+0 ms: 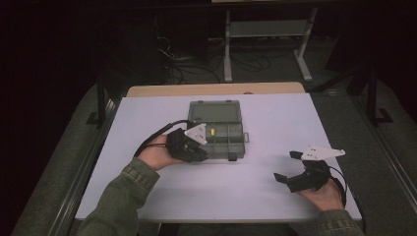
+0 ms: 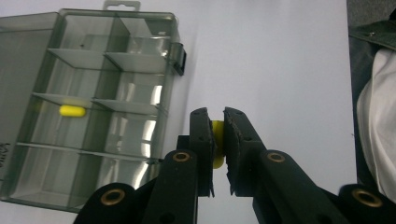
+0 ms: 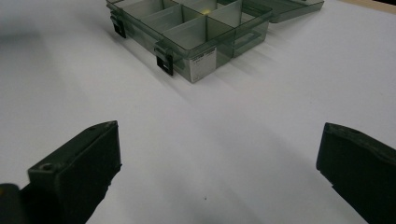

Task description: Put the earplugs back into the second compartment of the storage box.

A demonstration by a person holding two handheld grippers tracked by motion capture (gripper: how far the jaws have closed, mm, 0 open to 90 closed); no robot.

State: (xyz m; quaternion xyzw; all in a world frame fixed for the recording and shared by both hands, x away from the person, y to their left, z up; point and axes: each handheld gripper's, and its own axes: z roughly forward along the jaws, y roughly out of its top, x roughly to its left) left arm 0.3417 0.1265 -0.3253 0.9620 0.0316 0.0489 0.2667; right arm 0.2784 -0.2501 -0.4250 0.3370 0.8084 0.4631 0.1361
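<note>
Left gripper view shows your left gripper (image 2: 218, 122) with its jaws nearly closed on a small yellow piece (image 2: 217, 129), pinched between the pads and held just off the near edge of the compartment box (image 2: 70, 60), over bare tabletop (image 2: 271, 65). A second yellow piece (image 2: 72, 111) already lies in one of the middle compartments, so the sorting looks to be partly done: one piece is in, one is in your grip and not yet placed.

In the high view your left gripper (image 1: 193, 147) sits at the box's (image 1: 216, 129) near left corner, with the lid folded open toward the far side and the yellow piece inside (image 1: 213, 132) visible just beside the grey plate. Your right gripper (image 1: 286, 167) rests well apart on the right of the tabletop (image 1: 275, 113), jaws spread wide and holding nothing; the right gripper view confirms this, with white surface between the two black jaws and the box (image 3: 196, 28) farther off.

What is left, as far as I can judge: carry the held piece over a compartment and release it. No other loose pieces are visible on the tabletop. After that the lid is probably yours to close.
</note>
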